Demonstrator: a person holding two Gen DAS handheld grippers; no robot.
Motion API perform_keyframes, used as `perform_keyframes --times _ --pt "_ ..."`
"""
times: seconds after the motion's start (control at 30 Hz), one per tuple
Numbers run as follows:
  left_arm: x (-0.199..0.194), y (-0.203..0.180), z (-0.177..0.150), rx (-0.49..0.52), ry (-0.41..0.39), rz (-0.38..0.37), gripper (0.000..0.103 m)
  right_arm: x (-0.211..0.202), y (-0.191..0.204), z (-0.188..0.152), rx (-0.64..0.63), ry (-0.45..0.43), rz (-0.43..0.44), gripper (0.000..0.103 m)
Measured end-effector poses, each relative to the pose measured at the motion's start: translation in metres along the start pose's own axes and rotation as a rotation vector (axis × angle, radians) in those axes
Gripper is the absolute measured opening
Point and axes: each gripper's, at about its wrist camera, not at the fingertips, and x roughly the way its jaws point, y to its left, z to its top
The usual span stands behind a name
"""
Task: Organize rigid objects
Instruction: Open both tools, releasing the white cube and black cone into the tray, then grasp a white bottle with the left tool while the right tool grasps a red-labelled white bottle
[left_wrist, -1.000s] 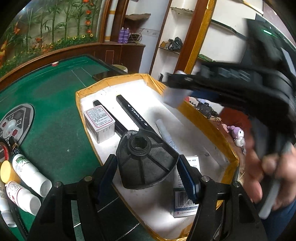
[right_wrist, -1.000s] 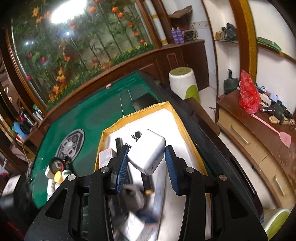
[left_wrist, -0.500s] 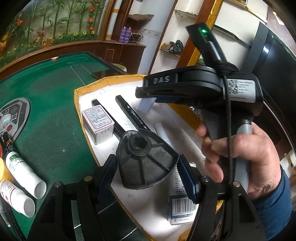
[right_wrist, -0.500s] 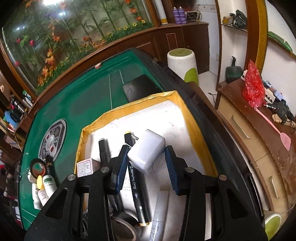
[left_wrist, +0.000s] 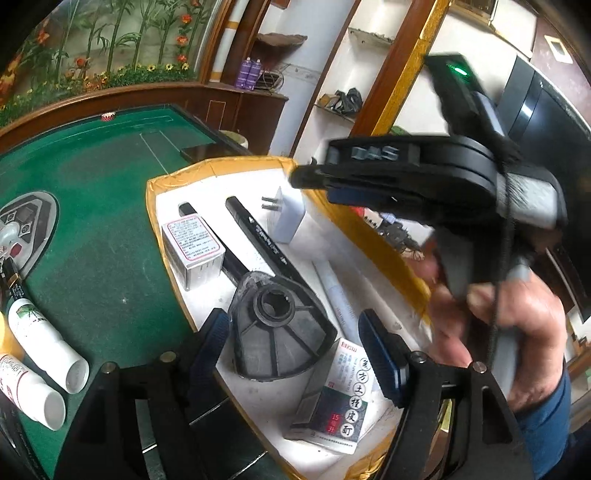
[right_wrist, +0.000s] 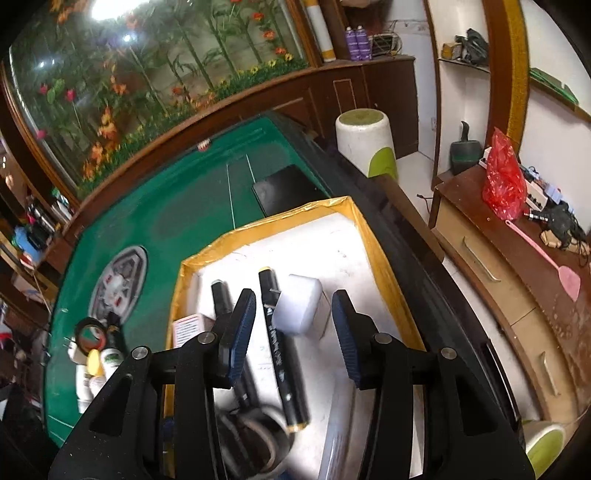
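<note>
1. Left gripper (left_wrist: 291, 343) sits low over the near end of the tray (left_wrist: 207, 168). Its jaws have just been opening, and the black fan-shaped part (left_wrist: 277, 332) lies between the pads on the tray floor. There's a gap on the right side, so it's not clamped.
2. Right gripper (right_wrist: 293, 328) is up above the tray with its jaws just opened. The white charger (right_wrist: 297, 308) is out of its grip and stands in the tray, prongs pointing at the marker (right_wrist: 280, 350) just beside it.
3. From the left view the charger (left_wrist: 286, 218) sits near the tray's far end, under the right gripper (left_wrist: 317, 175).
4. Also in the tray: a second marker (left_wrist: 225, 251), a small white box (left_wrist: 194, 245), a dark box (left_wrist: 332, 402) and a white tube (left_wrist: 336, 295).
5. Two white bottles (left_wrist: 40, 343) lie on the green table (left_wrist: 92, 236), left of the tray.
</note>
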Motion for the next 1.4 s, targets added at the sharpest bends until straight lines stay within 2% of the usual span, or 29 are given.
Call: perform_keyframes --times 0.27,0.57,0.73,0.83,0.93,1.1,1.2,1.4 --pt "-0.009 0.002 0.000 0.001 -0.052 0.021 0.074 -0.053 0.004 -0.051 0.059 -0.106 0.085 0.043" --pt "-0.023 0.015 -0.008 -0.039 -0.068 0.043 0.074 -0.081 0.016 -0.076 0.028 -0.120 0.100 0.043" --pt "-0.045 0.031 -0.020 -0.064 -0.050 0.096 0.073 -0.085 0.029 -0.085 -0.011 -0.109 0.118 0.043" --pt "-0.070 0.046 -0.028 -0.082 -0.060 0.133 0.073 -0.083 0.040 -0.091 -0.039 -0.090 0.145 0.043" --pt "-0.098 0.071 -0.035 -0.119 -0.082 0.206 0.073 -0.080 0.054 -0.095 -0.067 -0.077 0.168 0.043" --pt "-0.136 0.139 -0.047 -0.292 -0.089 0.318 0.073 -0.069 0.076 -0.105 -0.109 -0.049 0.208 0.043" --pt "-0.134 0.170 -0.054 -0.356 -0.045 0.386 0.073 -0.061 0.087 -0.111 -0.135 -0.020 0.231 0.043" --pt "-0.118 0.198 -0.054 -0.416 -0.007 0.420 0.073 -0.055 0.101 -0.122 -0.193 0.008 0.251 0.043"
